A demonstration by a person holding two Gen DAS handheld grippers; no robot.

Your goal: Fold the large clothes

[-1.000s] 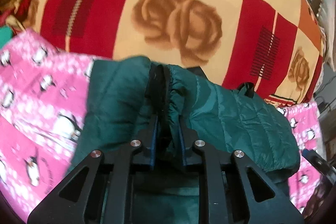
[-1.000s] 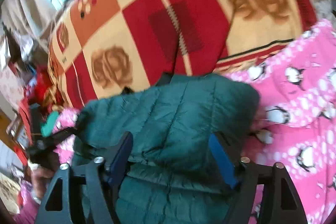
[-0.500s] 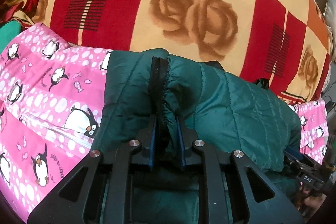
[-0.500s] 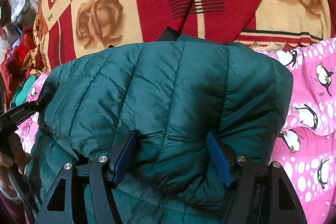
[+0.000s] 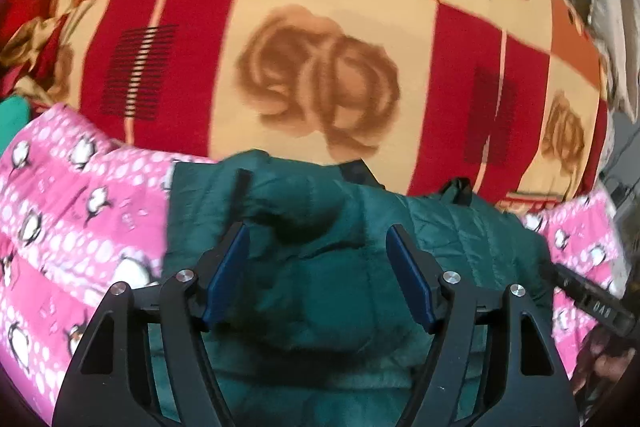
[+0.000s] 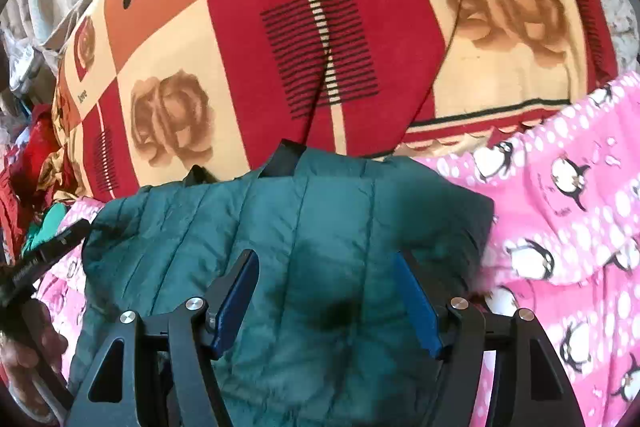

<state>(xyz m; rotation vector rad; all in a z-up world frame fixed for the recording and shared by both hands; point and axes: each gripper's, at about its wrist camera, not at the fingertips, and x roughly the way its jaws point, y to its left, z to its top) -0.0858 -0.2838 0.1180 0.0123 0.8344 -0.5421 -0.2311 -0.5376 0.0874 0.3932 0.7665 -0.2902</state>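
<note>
A dark green quilted jacket point(image 5: 320, 267) lies folded on a pink penguin-print blanket point(image 5: 72, 219). It also shows in the right wrist view point(image 6: 288, 251). My left gripper point(image 5: 318, 239) is open just above the jacket's left part, holding nothing. My right gripper point(image 6: 326, 267) is open above the jacket's right part, holding nothing. The black trim of the jacket point(image 6: 286, 157) shows at its far edge.
A red, orange and cream rose-print blanket point(image 5: 320, 39) covers the bed beyond the jacket, also in the right wrist view point(image 6: 320, 39). The pink blanket point(image 6: 568, 211) spreads to both sides. A pile of red and green clothes point(image 6: 36, 187) lies at the far left.
My left gripper has opened and let go of the jacket's fold, which has dropped flat. The right gripper stays open and has pulled back slightly.
</note>
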